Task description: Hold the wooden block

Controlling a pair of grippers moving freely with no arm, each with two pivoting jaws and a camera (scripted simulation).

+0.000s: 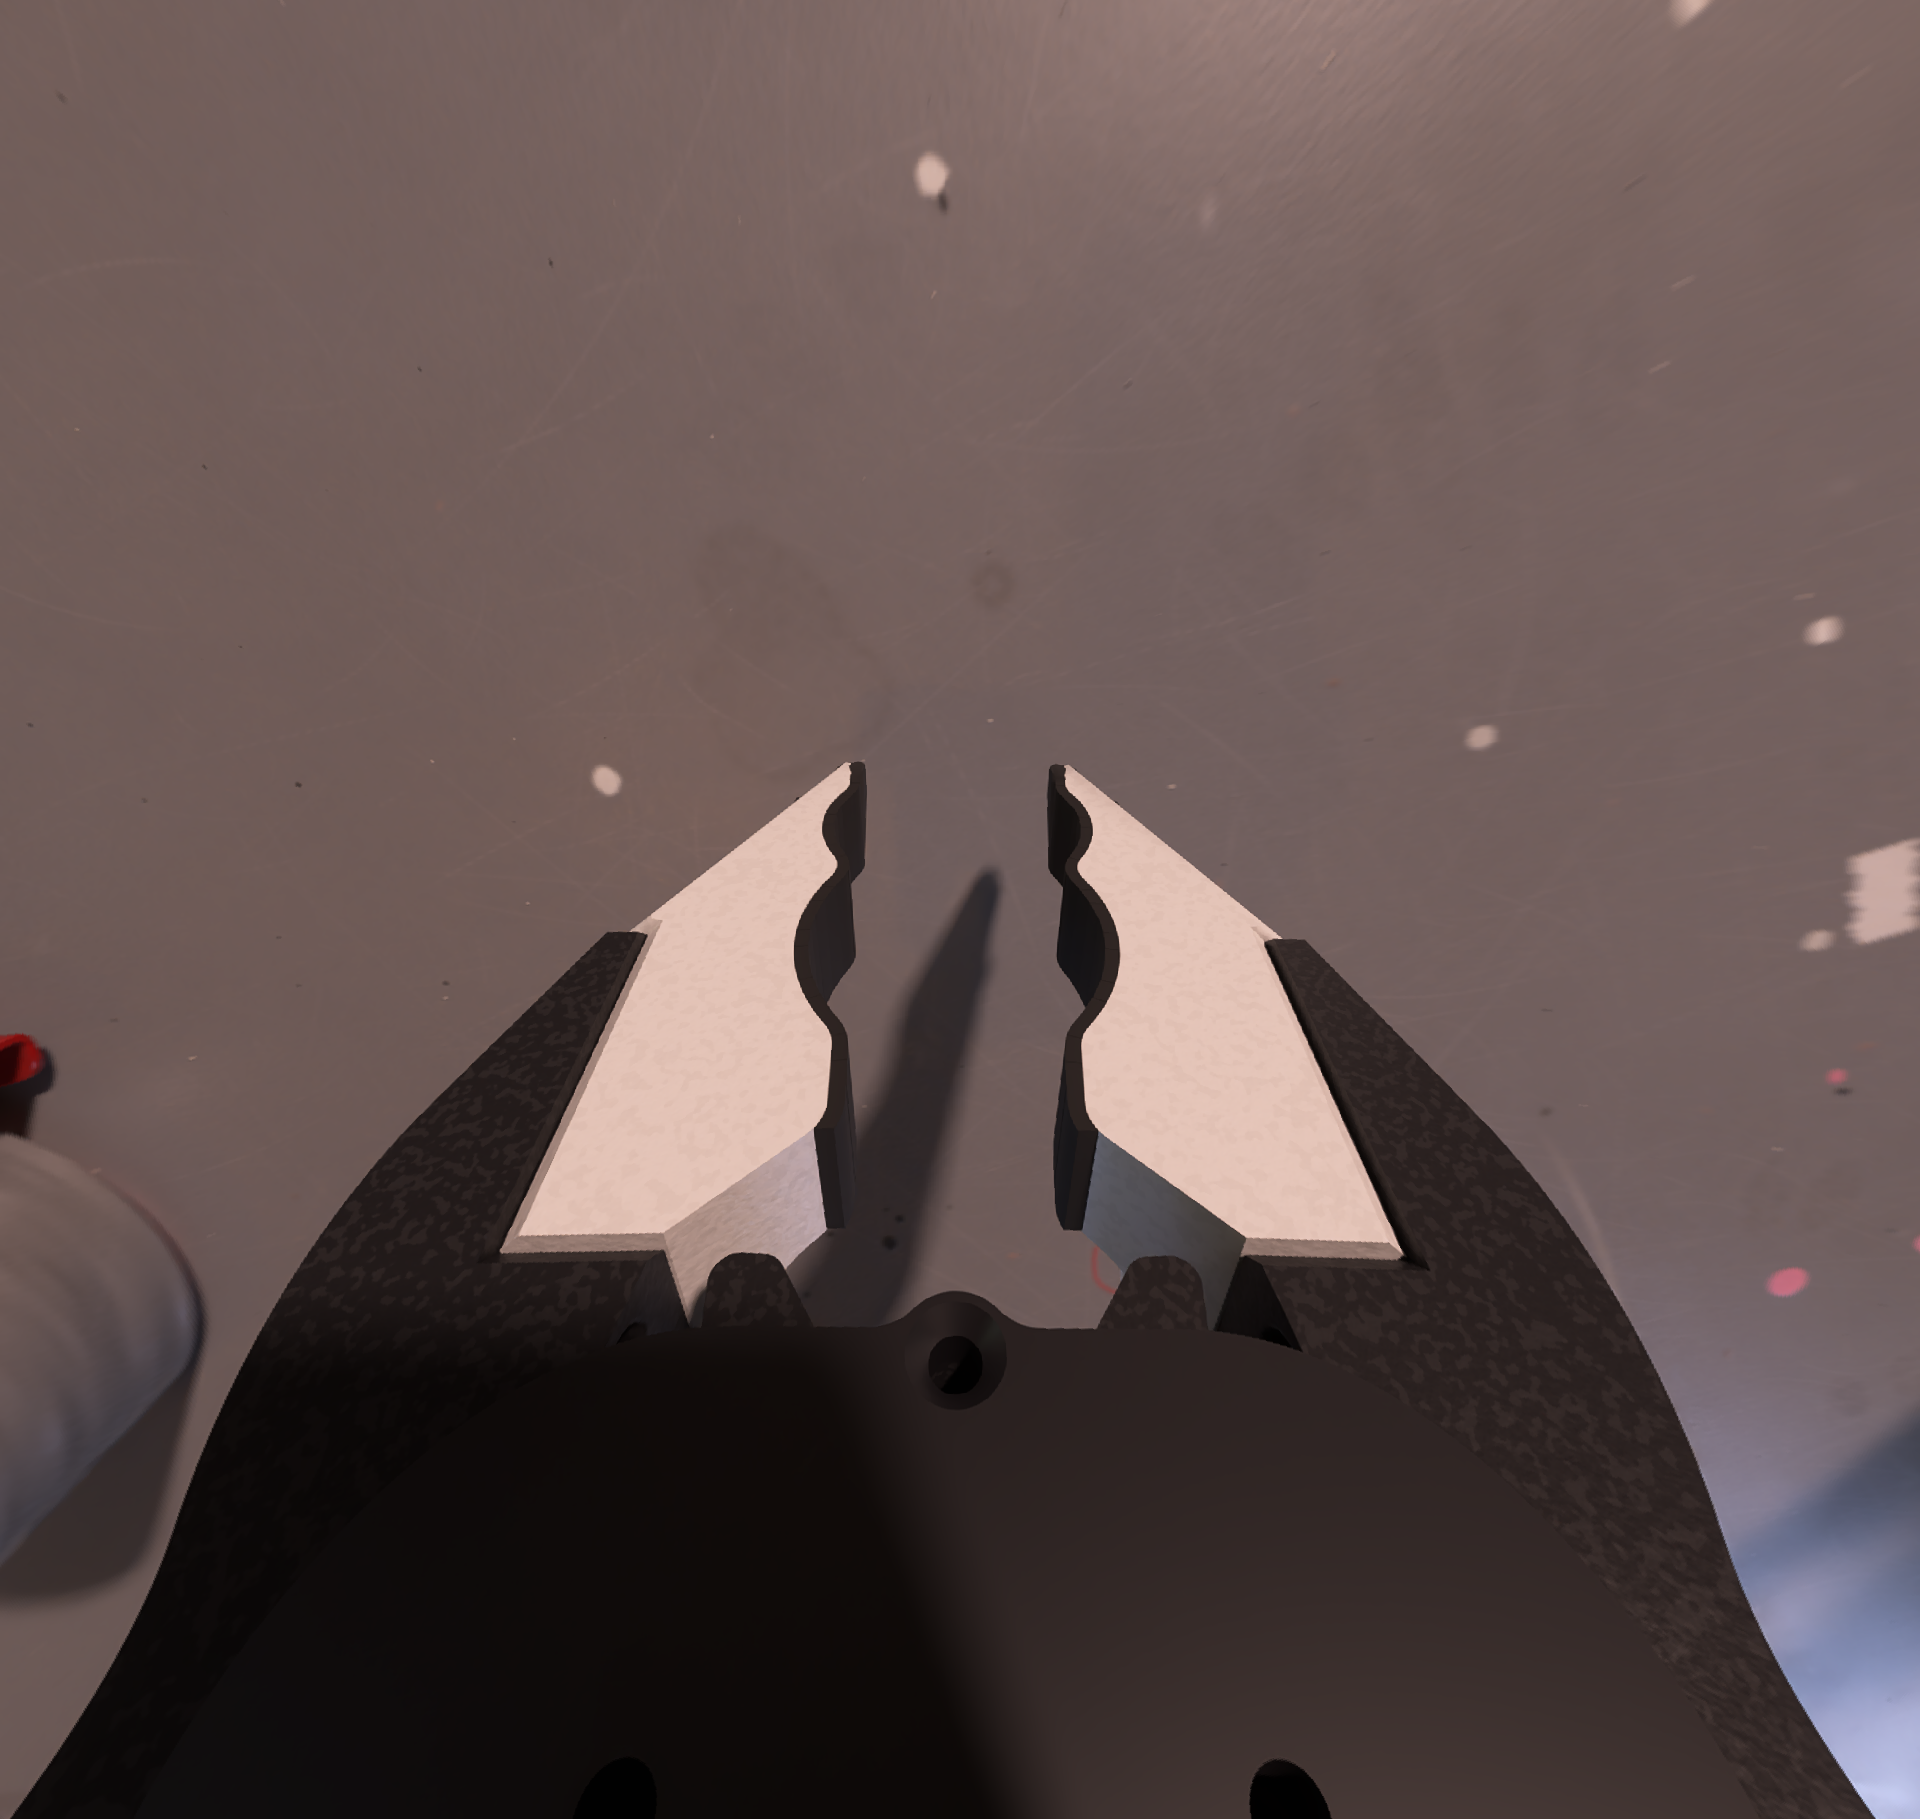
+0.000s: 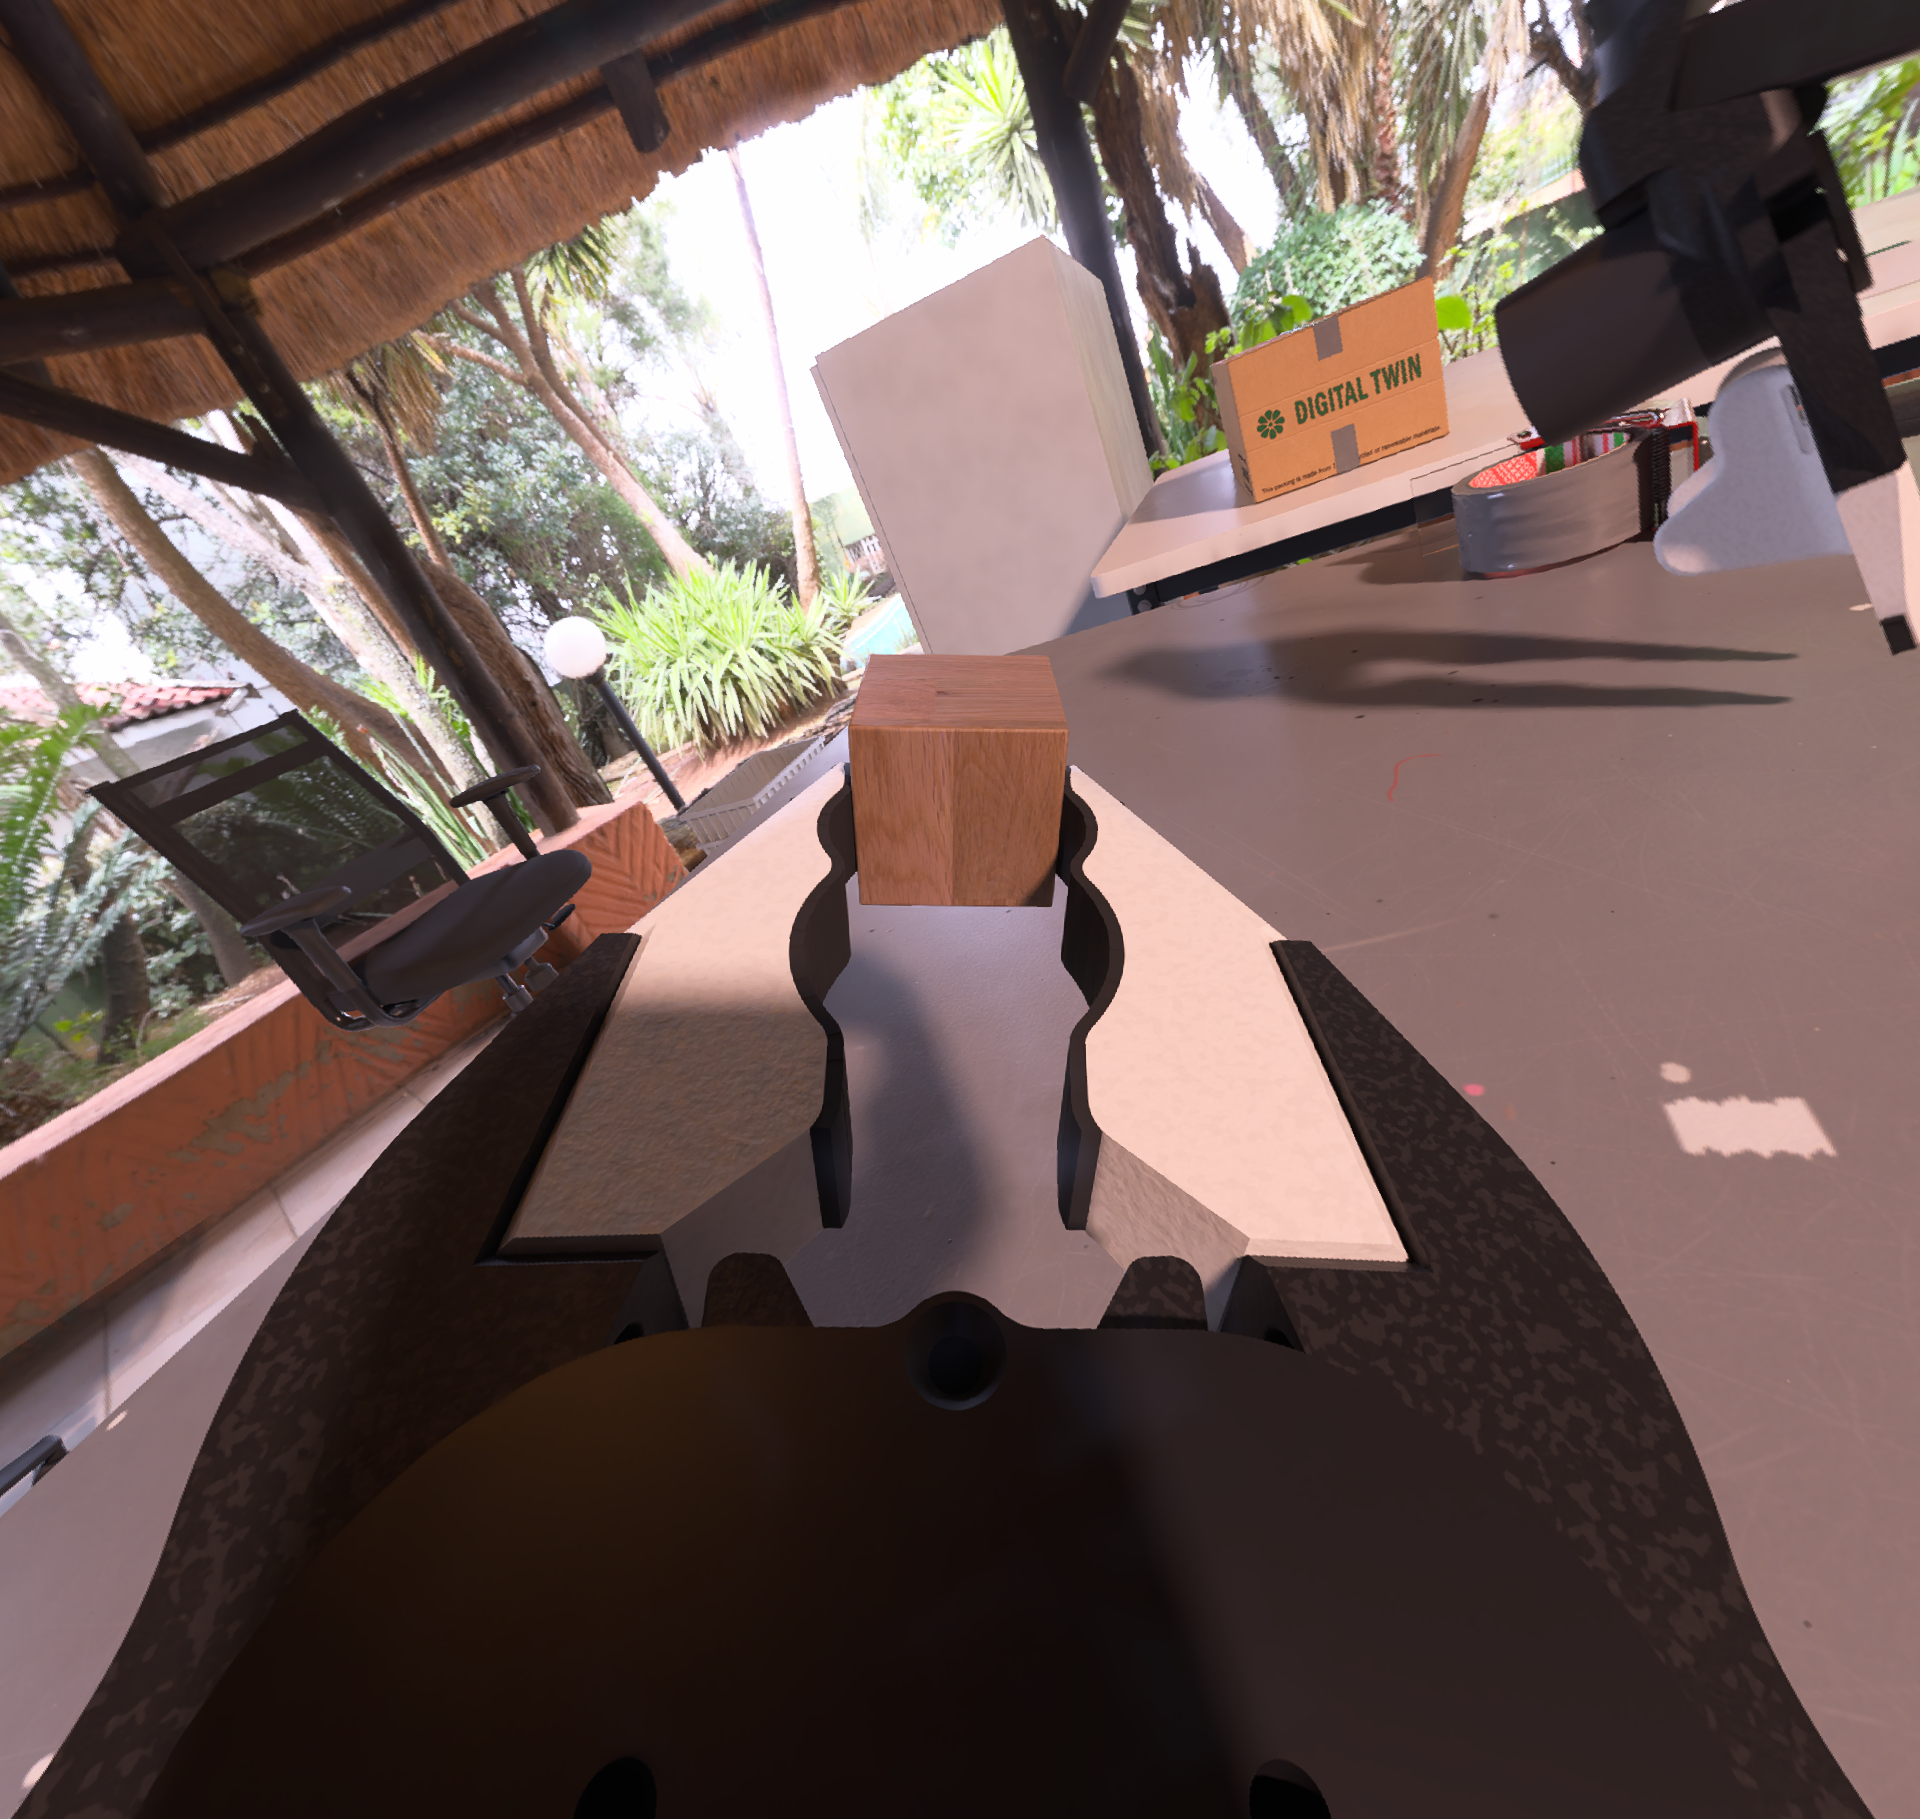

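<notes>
The wooden block (image 2: 956, 782), a light brown cube, sits between the tips of my right gripper (image 2: 958, 787). The gripper is shut on it and holds it above the grey table (image 2: 1455, 886), near the table's left edge. My left gripper (image 1: 956, 777) is open and empty. It points down at bare grey table (image 1: 935, 419), and the block is not in its view. The left gripper also shows in the right wrist view (image 2: 1714, 263) as a dark body at the top right, over the table.
A grey tape roll (image 2: 1538, 512) and a white object (image 2: 1756, 481) lie at the table's far right. A cardboard box (image 2: 1340, 398) stands on a white desk behind. A white cabinet (image 2: 977, 460) and an office chair (image 2: 395, 896) stand off the table. A white, red-capped object (image 1: 73, 1322) lies left of the left gripper.
</notes>
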